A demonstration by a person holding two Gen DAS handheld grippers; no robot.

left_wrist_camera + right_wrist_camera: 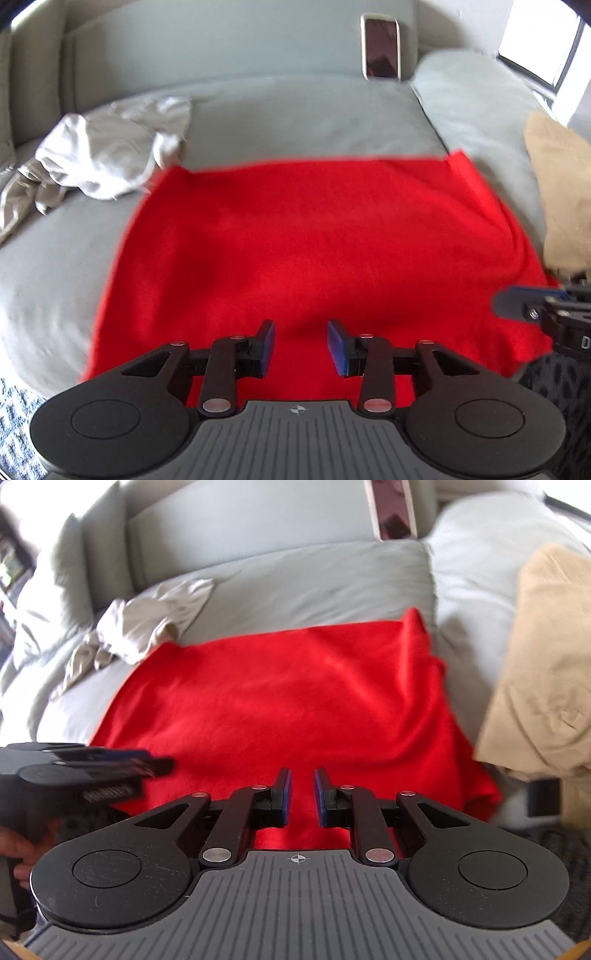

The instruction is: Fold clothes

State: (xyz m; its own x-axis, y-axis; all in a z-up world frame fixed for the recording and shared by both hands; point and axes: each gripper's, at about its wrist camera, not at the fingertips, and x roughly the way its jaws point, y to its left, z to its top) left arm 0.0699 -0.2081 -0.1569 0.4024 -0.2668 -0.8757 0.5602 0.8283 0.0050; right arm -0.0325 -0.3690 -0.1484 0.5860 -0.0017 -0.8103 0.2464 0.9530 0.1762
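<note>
Left gripper (pixel 301 345) gapes wide, right gripper (pixel 303 795) narrower, both empty over the red cloth (pixel 314 236); crumpled grey garment (pixel 103 155) at ten o'clock.

A pale grey-green sofa (pixel 295 122) stretched ahead of the fingers, its backrest (pixel 221 44) rising beyond. Right of them, daylight glared through a window (pixel 543 40). Patterned carpet (pixel 14 417) lay below-left.

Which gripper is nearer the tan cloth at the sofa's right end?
Right. The right gripper hovers over the red cloth, close to the tan cloth; the left gripper sits further left, away from it.
</note>
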